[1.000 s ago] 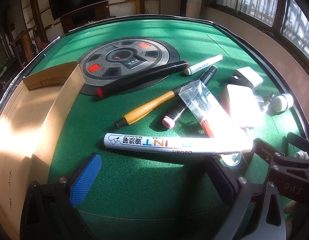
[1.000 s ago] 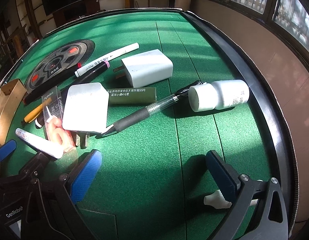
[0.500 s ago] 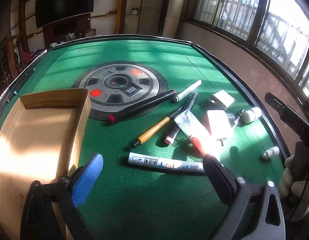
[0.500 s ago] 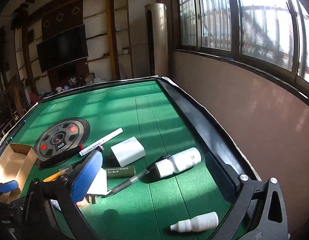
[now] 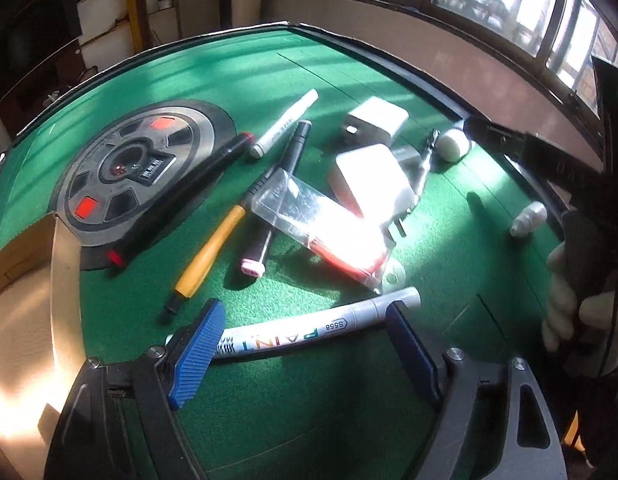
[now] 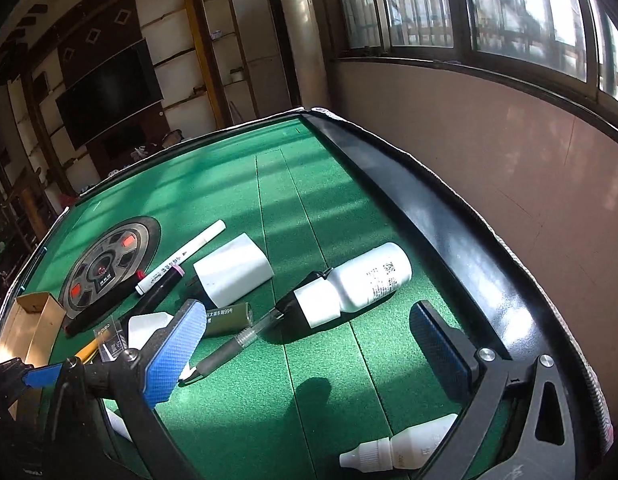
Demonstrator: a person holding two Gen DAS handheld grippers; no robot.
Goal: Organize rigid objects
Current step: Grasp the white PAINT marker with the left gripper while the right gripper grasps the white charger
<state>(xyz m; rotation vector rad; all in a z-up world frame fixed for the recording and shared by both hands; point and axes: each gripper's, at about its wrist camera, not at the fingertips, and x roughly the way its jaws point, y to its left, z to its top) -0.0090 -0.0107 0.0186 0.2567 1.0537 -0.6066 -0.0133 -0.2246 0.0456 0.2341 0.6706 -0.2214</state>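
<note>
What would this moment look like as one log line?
left gripper: open, straddling white paint marker | right gripper: open, empty | cardboard box: left

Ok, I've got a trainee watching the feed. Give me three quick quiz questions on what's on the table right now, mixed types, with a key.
1. True or false: the left gripper is closed tight on the paint marker.
2. Multiple choice: the cardboard box seen from the left wrist lies (A) left of the markers, (B) beside the window wall, (C) under the white charger.
3. Fill in: in the right wrist view, the white bottle lies on its ____ on the green table.

Key:
1. False: the marker lies across the gap between the open fingers, not clamped.
2. A
3. side
</note>
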